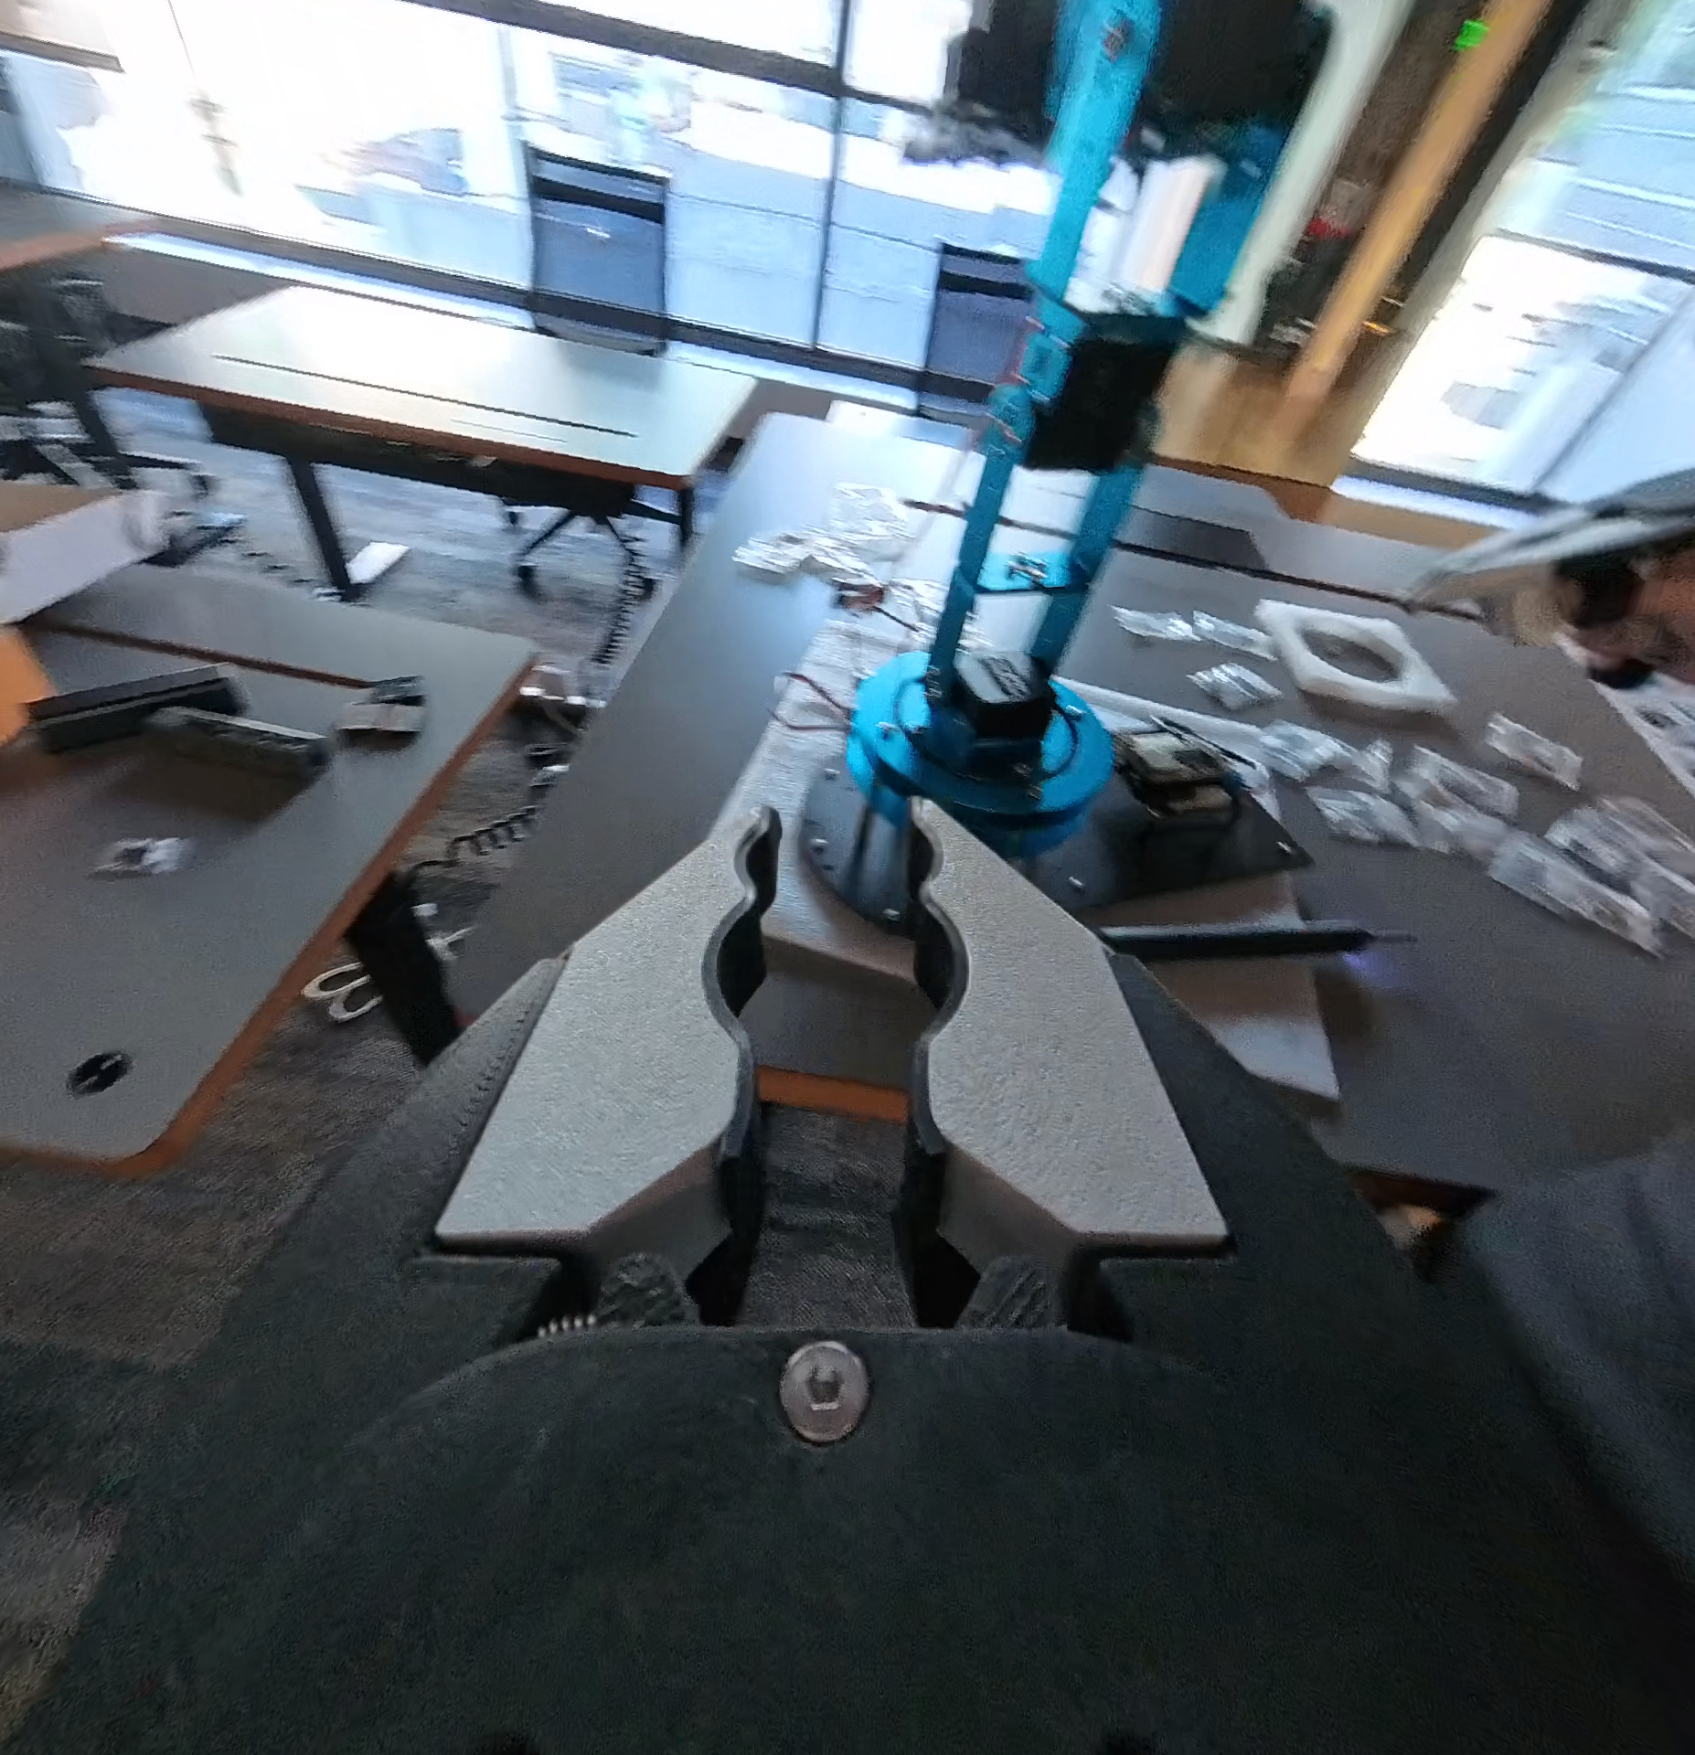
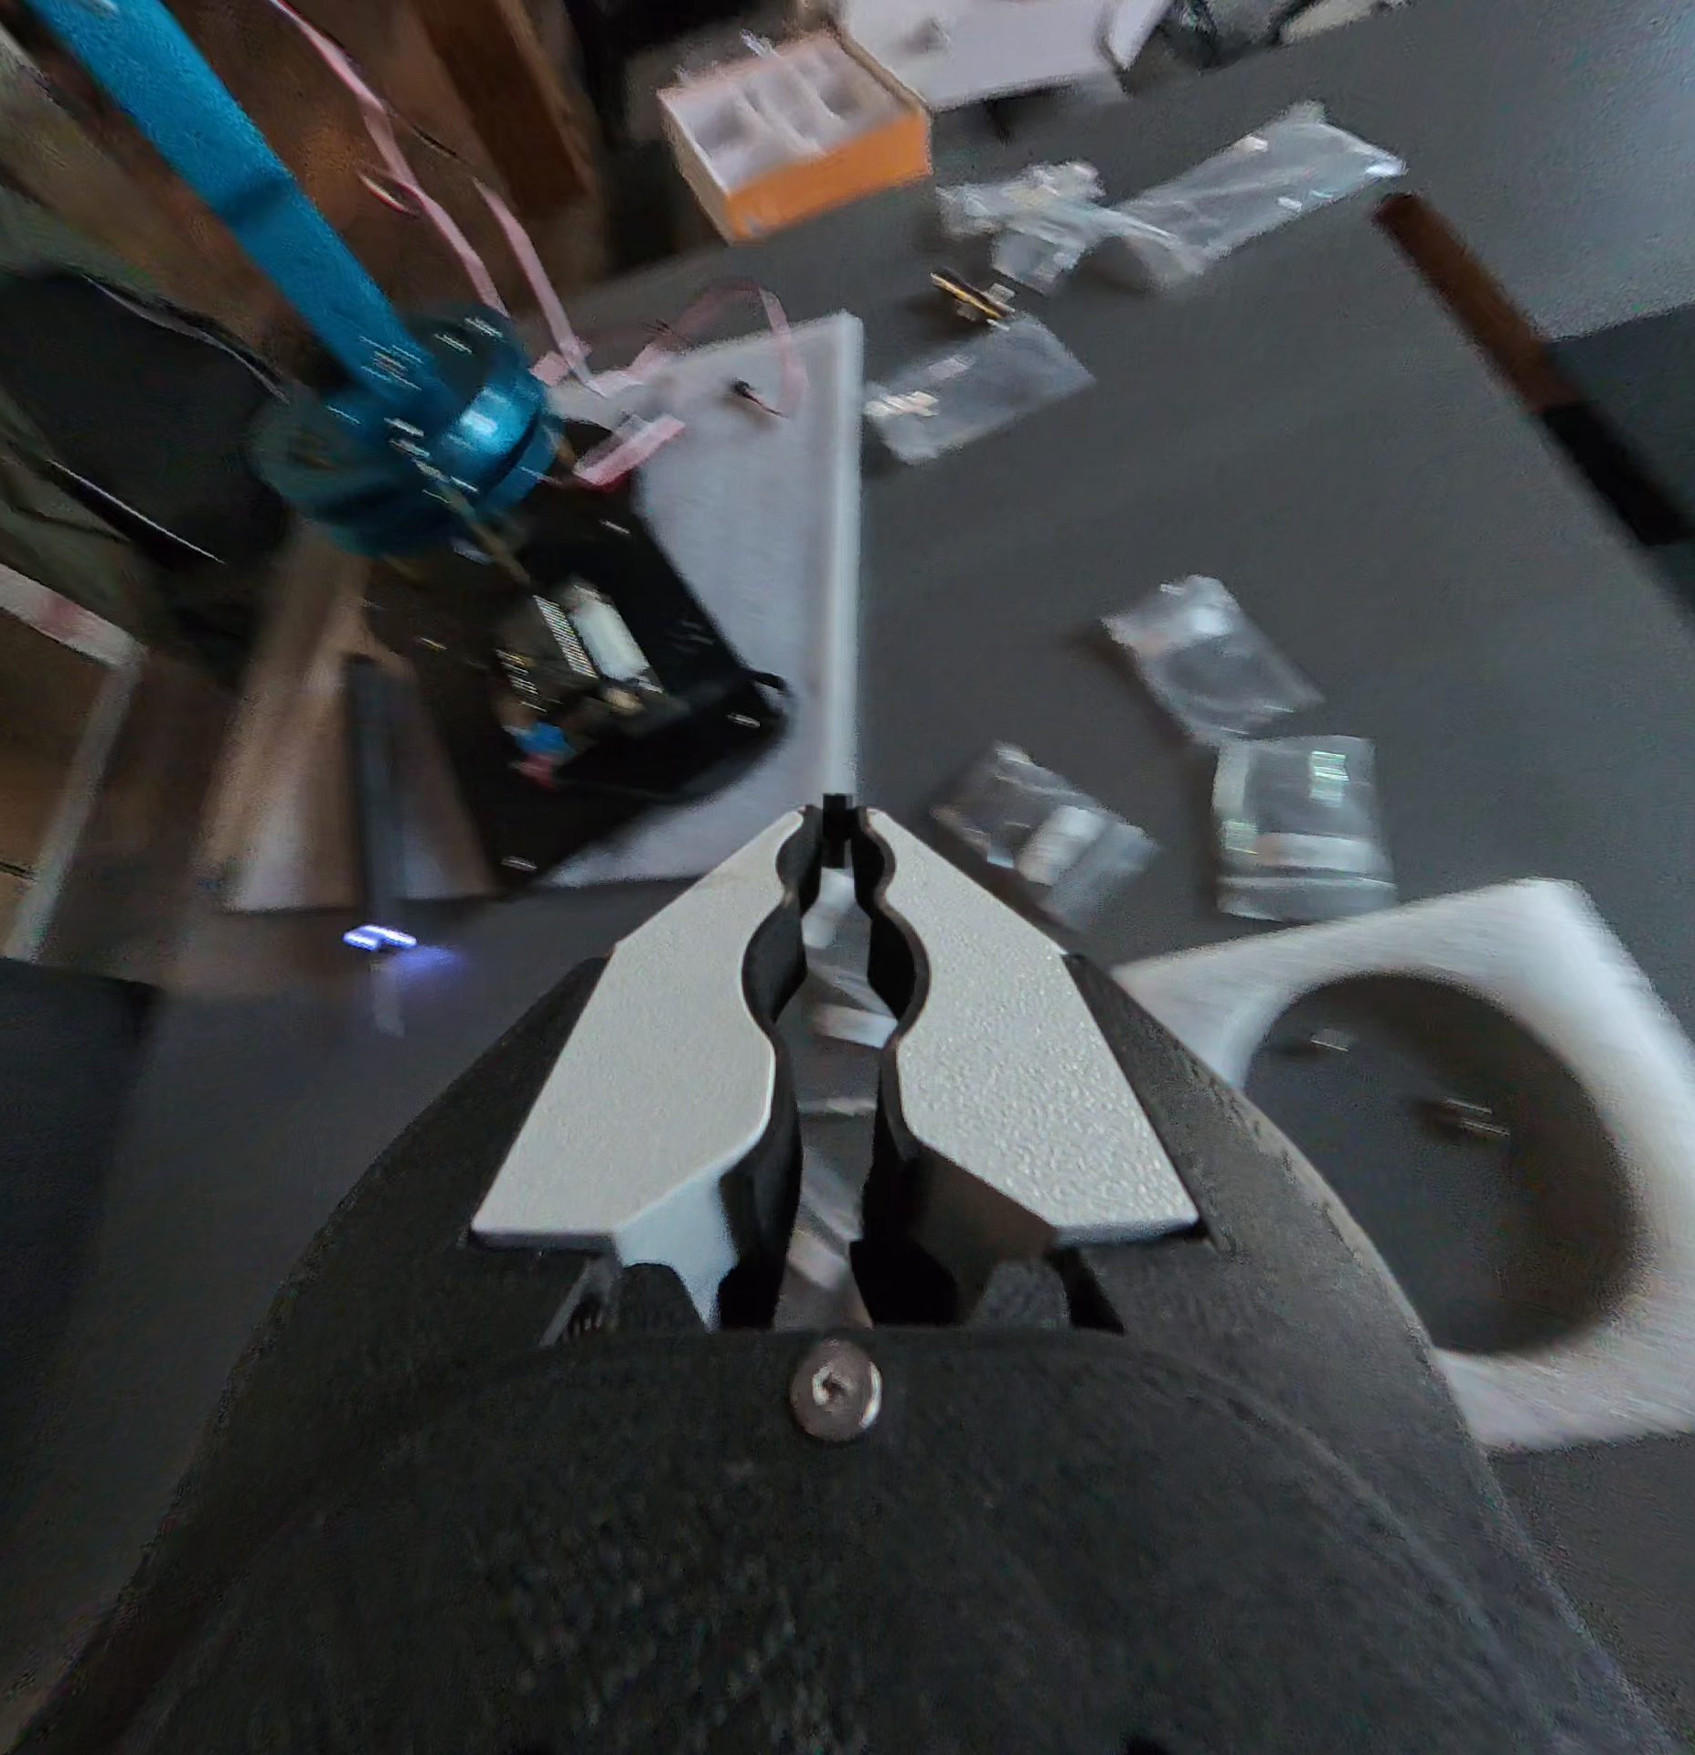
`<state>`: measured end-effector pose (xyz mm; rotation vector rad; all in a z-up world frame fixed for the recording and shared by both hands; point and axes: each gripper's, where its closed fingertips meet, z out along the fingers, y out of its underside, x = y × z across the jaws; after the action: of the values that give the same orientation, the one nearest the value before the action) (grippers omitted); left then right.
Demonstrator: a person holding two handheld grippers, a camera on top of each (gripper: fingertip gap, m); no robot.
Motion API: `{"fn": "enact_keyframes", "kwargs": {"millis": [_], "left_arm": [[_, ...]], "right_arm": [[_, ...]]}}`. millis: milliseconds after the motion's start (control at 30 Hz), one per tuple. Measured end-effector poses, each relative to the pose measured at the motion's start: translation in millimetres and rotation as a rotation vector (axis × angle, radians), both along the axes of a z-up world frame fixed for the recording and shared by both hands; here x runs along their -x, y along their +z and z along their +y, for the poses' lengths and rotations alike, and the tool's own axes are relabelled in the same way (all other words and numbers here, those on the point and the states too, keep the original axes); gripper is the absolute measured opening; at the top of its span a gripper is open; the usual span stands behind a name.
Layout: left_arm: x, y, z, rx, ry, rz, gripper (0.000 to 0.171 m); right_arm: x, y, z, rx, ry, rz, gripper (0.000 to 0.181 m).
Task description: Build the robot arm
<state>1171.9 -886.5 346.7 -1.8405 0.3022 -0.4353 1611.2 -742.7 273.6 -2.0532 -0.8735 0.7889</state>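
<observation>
A blue robot arm kit (image 1: 1043, 494) stands upright on a black base plate (image 1: 1205, 855), which lies on a white foam board on a dark table. My left gripper (image 1: 844, 845) is open and empty, held low in front of the arm's round blue base (image 1: 977, 750). My right gripper (image 2: 836, 831) is shut on a small black part (image 2: 836, 824) pinched at its fingertips, above the edge of the white foam board (image 2: 777, 570). The blue arm's base (image 2: 416, 446) is to its upper left, beside a circuit board (image 2: 587, 655) on the black plate.
Several small plastic bags of parts (image 2: 1300, 826) lie scattered on the table (image 2: 1300, 456). A white foam frame with a round hole (image 2: 1452, 1140) lies at the right. A black pen-like tool (image 1: 1233, 940) lies by the plate. An orange box (image 2: 796, 123) stands farther back. Other desks (image 1: 426, 380) stand at the left. Across from one pair of fingers to the other is roughly 50 centimeters.
</observation>
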Motion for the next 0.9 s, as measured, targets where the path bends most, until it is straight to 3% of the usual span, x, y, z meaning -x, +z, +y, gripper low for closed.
{"fn": "enact_keyframes", "kwargs": {"millis": [133,267,400,567,767,900], "left_arm": [[-45,-20,-1,0.02,-0.236,0.012,0.022],[-70,-41,1,0.063,-0.413,-0.002,0.023],[-67,-44,9,0.068,-0.544,-0.061,0.021],[-52,-50,5,0.095,-0.777,-0.124,0.016],[-24,-64,6,0.152,-1.046,-0.085,0.019],[-27,-60,14,0.146,-1.178,-0.057,0.019]], "right_arm": [[65,18,-57,0.099,0.075,0.308,0.004],[92,3,-90,0.152,0.033,0.356,0.004],[108,1,-114,0.177,-0.052,0.422,0.004],[148,-1,-129,0.13,-0.183,0.442,0.004],[254,17,-139,0.014,-0.291,0.566,0.004],[307,36,-132,-0.06,-0.317,0.598,0.004]]}}
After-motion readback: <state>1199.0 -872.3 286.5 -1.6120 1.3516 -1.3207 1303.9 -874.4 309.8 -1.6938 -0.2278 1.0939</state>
